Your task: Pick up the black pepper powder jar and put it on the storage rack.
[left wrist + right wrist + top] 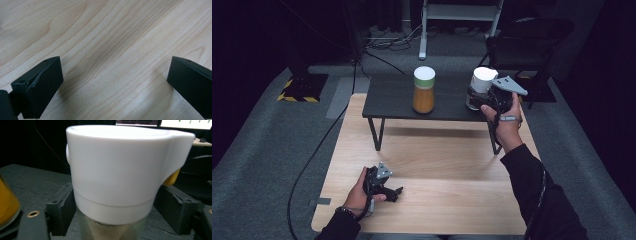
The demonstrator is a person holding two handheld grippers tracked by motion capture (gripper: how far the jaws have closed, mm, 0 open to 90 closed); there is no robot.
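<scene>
High view: my right tool (484, 97) brackets the white-capped clear jar (481, 86) on the low dark bench (394, 97), jaws flanking its neck, contact uncertain; my left tool (388, 188) rests spread apart on the pale wooden bench (437, 170), idle beside the orange green-banded jar (424, 90)

Dark studio-like lab: black surroundings, floor cables (384, 42), hazard-taped stand base (299, 90).

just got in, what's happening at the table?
A person works two handheld grippers. The right gripper is at the white-lidded jar on the small dark table, jaws either side of it just under the lid; whether they press it is unclear. An orange jar with a green-and-white lid stands apart to its left. The left gripper idles open over the light wooden tabletop.
</scene>
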